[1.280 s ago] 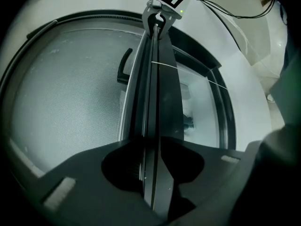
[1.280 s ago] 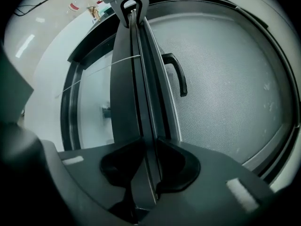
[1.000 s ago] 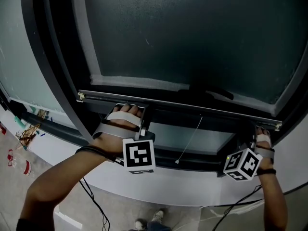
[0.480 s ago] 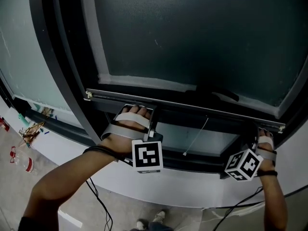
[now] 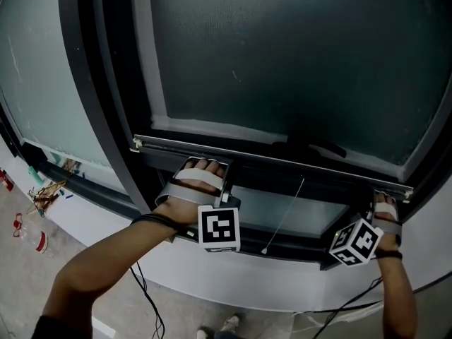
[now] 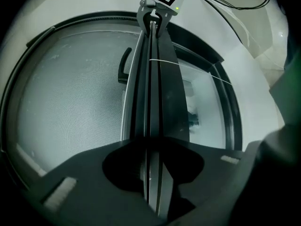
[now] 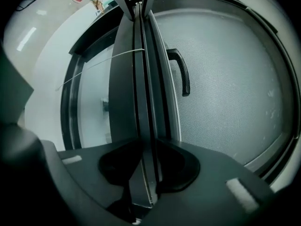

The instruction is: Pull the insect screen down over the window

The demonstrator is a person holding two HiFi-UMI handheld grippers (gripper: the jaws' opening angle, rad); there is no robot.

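One insect screen hangs in the window frame, bottom bar low.

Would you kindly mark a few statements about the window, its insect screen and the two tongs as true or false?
1. The left tongs clamp the bottom bar of the insect screen. True.
2. The screen already reaches the sill. False: bare glass shows below the bar.
3. A thin cord hangs from the bar between the two tongs. True.
4. The right tongs grip the cord. False: the bar stands between their jaws, which have just been opening, and the cord hangs free.
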